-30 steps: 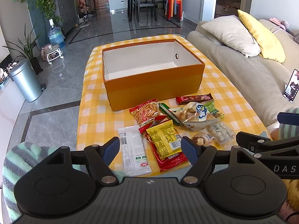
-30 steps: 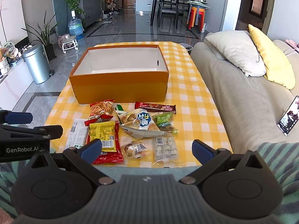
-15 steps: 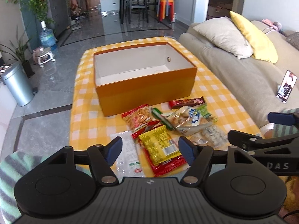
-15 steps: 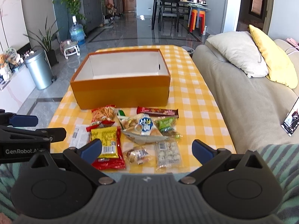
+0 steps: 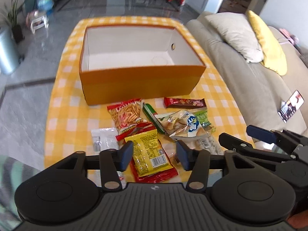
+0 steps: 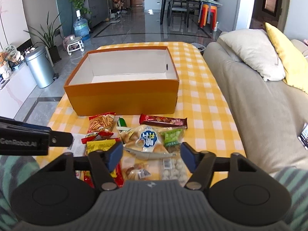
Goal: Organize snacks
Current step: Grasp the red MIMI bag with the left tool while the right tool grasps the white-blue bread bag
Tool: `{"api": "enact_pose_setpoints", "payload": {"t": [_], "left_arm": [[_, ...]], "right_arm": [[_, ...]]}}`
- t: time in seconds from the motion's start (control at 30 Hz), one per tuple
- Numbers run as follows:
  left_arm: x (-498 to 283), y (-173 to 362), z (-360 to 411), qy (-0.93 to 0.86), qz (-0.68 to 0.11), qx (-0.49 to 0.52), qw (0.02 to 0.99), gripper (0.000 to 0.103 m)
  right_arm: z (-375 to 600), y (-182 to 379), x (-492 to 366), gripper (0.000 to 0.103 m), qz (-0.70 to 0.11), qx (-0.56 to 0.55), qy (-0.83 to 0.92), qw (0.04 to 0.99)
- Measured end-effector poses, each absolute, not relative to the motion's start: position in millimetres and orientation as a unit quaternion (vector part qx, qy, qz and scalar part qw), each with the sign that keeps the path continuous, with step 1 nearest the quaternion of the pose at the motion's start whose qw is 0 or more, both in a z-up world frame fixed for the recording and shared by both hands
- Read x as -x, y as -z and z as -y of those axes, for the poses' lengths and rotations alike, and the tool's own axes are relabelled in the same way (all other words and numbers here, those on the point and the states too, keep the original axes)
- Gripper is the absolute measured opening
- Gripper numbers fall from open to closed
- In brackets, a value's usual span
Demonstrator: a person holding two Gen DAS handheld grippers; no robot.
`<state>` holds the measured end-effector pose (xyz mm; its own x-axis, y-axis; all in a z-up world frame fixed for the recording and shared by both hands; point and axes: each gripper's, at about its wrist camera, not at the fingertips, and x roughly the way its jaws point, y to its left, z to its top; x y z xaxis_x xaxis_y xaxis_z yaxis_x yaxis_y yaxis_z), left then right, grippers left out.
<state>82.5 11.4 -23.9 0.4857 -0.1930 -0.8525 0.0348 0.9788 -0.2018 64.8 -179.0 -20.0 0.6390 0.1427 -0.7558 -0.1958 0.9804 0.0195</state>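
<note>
An empty orange box (image 5: 142, 84) (image 6: 123, 100) stands on the yellow checked tablecloth (image 5: 63, 115). Several snacks lie in front of it: a red bag of sticks (image 5: 127, 113), a chocolate bar (image 6: 163, 120), a pale puffed bag (image 6: 148, 140), a green packet (image 6: 172, 137) and a yellow packet (image 5: 151, 154). My left gripper (image 5: 155, 155) hovers over the yellow packet, jaws closing, pads off it. My right gripper (image 6: 151, 156) hangs above the puffed bag and a clear pack of white balls (image 6: 174, 168), jaws closing on nothing.
A grey sofa (image 6: 250, 100) with a beige and a yellow cushion runs along the table's right side, a phone (image 5: 291, 105) lying on it. A metal bin (image 6: 39, 69), plants and a water bottle stand on the floor at left.
Both grippers have moved forward over the snacks and their jaws have narrowed. The left one has tipped further down.
</note>
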Motion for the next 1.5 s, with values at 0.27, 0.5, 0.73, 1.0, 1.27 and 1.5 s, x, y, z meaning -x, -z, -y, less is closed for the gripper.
{"api": "enact_pose_setpoints", "payload": {"t": [0.27, 0.5, 0.73, 1.0, 1.27, 1.5], "left_arm": [[-113.7, 59.4, -22.5, 0.024, -0.540, 0.137, 0.830, 0.071], [-144.9, 82.1, -32.9, -0.003, -0.529, 0.134, 0.838, 0.078], [-170.3, 105.1, -37.8, -0.023, -0.530, 0.136, 0.837, 0.078], [-178.1, 123.1, -39.6, -0.018, -0.541, 0.142, 0.828, 0.071], [-180.2, 126.4, -35.6, -0.007, -0.538, 0.131, 0.833, 0.049], [-181.6, 129.5, -27.0, -0.009, -0.529, 0.103, 0.842, 0.042]], "right_arm": [[169.3, 51.1, -110.3, 0.054, -0.442, 0.042, -0.113, 0.889], [166.5, 80.0, -141.8, 0.054, -0.455, 0.011, -0.125, 0.881], [158.6, 104.1, -162.5, 0.053, -0.478, 0.005, -0.124, 0.870], [149.0, 115.6, -166.5, 0.054, -0.477, 0.035, -0.113, 0.871], [144.0, 120.7, -165.6, 0.046, -0.474, 0.052, -0.109, 0.872], [137.0, 125.5, -163.9, 0.036, -0.472, 0.085, -0.105, 0.871]]}}
